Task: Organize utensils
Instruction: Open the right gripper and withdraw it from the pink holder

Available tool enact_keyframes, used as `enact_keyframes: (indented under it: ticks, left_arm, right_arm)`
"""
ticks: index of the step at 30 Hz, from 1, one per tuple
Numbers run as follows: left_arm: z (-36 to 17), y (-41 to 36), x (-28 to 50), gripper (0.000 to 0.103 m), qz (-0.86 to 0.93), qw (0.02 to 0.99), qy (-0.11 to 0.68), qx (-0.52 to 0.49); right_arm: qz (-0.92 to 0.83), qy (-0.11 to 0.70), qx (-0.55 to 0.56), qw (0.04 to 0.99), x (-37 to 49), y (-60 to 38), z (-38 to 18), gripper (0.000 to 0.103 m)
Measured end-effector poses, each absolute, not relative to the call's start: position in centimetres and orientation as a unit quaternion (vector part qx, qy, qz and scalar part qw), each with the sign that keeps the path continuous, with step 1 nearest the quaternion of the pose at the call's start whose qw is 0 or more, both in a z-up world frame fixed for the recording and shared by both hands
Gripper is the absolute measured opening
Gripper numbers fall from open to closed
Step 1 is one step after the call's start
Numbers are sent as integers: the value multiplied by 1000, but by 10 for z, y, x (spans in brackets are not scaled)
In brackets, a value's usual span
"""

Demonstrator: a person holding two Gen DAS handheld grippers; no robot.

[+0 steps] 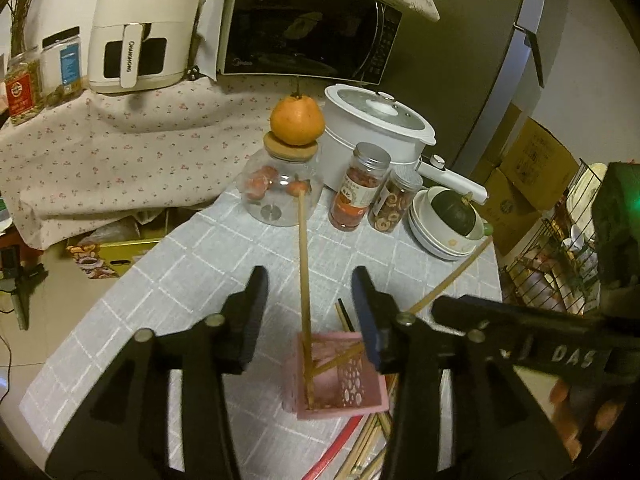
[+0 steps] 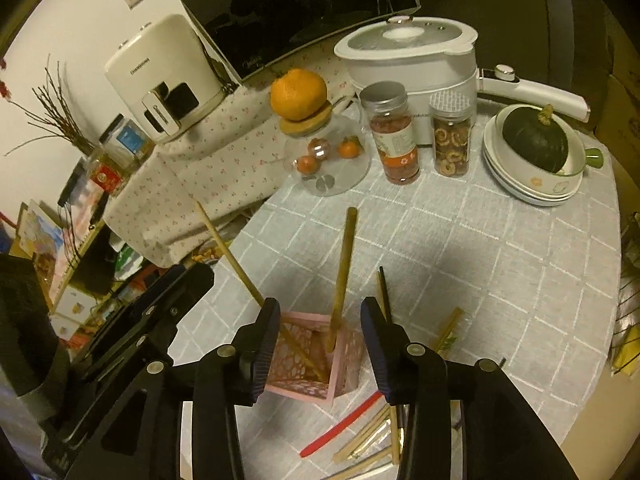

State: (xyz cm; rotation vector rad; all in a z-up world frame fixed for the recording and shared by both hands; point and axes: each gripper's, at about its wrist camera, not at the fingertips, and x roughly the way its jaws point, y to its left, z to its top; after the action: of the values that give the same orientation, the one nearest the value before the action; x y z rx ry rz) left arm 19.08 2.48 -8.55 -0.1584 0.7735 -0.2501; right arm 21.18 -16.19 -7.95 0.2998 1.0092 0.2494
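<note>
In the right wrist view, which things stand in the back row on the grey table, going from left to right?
Round glass jar with an orange on its lid → jar of red dried fruit → jar of dried slices → stacked bowls holding a dark green squash.

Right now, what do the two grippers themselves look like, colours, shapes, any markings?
Both are matte black plastic with angular linkage arms joined by round silver pivot pins. The left gripper and the right gripper each end in two flat, ribbed fingers with dark blue pads. In the left wrist view, the right gripper's body bears raised letters "DAS". No cables or sleeves are visible.
</note>
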Motion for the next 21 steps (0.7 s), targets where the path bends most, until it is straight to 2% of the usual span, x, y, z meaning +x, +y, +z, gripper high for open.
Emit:
enact_keyframes:
  ticks: [1, 5, 7, 9, 13, 21]
  left_arm:
    - [-84, 26, 186, 58, -118, 917, 374, -75]
    - [-81, 31, 171, 70, -115, 915, 381, -68]
    - [-80, 32, 163, 79, -111, 912, 390, -67]
    - [-79, 33, 158, 83, -108, 907, 400, -71]
    - [-85, 30, 148, 86, -112, 890, 437, -69]
    - [-118, 29, 123, 87, -99, 856, 505, -55]
  right_arm:
    - [120, 478, 142, 859, 208, -165, -76, 46]
    - [119, 472, 135, 863, 189, -179, -64, 56]
    - [117, 474, 129, 863, 180, -185, -62, 59]
    - [114, 477, 121, 863, 173, -191, -63, 60]
    - [99, 492, 100, 859, 160, -203, -72, 67]
    - [67, 546, 72, 832, 150, -220, -118, 68]
